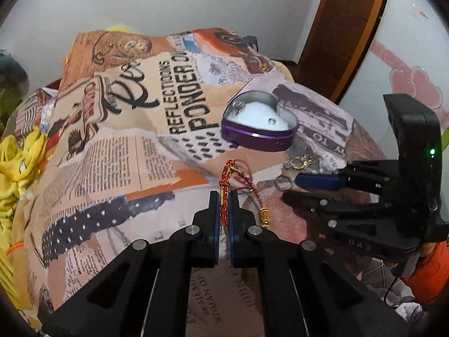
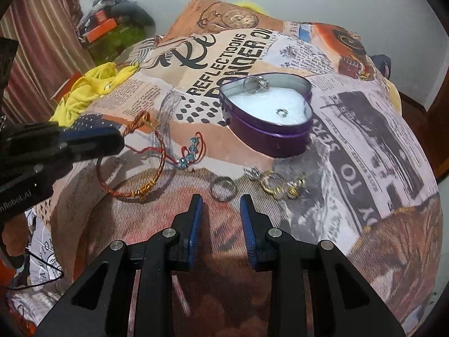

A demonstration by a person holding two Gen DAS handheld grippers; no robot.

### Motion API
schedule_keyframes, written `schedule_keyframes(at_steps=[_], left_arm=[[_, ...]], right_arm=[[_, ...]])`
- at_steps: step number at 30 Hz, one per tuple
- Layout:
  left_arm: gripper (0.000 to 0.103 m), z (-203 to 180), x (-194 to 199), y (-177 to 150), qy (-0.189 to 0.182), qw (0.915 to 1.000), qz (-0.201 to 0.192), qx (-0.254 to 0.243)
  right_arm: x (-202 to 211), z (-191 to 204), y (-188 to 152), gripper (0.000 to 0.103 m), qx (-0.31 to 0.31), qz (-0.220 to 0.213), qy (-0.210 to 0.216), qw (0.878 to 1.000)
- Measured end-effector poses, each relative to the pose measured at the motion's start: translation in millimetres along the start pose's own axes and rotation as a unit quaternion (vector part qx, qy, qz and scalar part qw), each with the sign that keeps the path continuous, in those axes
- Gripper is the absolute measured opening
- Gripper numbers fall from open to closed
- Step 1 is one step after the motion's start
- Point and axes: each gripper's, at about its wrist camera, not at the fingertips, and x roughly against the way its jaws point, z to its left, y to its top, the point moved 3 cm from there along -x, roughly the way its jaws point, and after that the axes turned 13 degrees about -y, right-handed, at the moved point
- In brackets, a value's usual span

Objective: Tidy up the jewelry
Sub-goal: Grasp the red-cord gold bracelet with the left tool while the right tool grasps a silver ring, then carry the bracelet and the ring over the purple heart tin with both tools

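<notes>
Count with me: one purple heart-shaped tin [image 2: 269, 129], open, with two silver rings on its white padding, a large stone-set ring [image 2: 256, 83] at the tin's 11 o'clock rim and a small ring [image 2: 281, 111] near its centre. On the printed bedspread [image 2: 364, 146] at the tin's 6 o'clock lie one plain silver band [image 2: 223, 187], one small silver piece [image 2: 251, 172] and about three gold rings [image 2: 283, 186] bunched together, too blurred to count surely. Your left claw [image 1: 223, 205] is pinched tight on one red-and-gold twisted bangle [image 1: 228, 179], lifted clear of the bedspread. Your right claw [image 2: 221, 210] stands partly open with nothing between its pads, just short of the silver band at its 12 o'clock. One red cord bracelet with blue stones [image 2: 188, 153] lies at 10 o'clock from the right claw. There is bare bedspread between the tin and the bangle; the loose rings sit close beside the tin's near wall. Only the right wrist view shows the blue-stone bracelet and the bangle's full loop [image 2: 132, 165]; only the left wrist view shows the bangle clamped between the pads, and the right claw [image 1: 297, 188] reaching in at 3 o'clock.
</notes>
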Motion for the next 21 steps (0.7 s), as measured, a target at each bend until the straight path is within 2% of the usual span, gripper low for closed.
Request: schedule_keyframes(at_steps=[7, 8, 10, 21], left_arm=[[0.004, 7.7, -1.7, -4.1, -0.003, 0.9999, 0.003, 0.009], [0.004, 6.5, -1.2, -3.8, -0.005, 1.0000, 0.002, 0.007], [0.004, 3.7, 0.2, -2.6, -0.006, 1.0000, -0.001, 0.004], [0.004, -13.1, 10.6, 25.3, -0.026, 0.9991, -0.033, -0.009]], right_arm=[[-4.7, 6.3, 3.7, 0.024, 0.003, -0.013, -0.014, 1.000], [-4.3, 6.8, 3.6, 0.020, 0.004, -0.016, -0.017, 1.000], [-3.0, 7.3, 3.7, 0.020, 0.006, -0.018, -0.019, 1.000], [16.7, -6.2, 10.3, 0.020, -0.016, -0.045, -0.018, 0.999]])
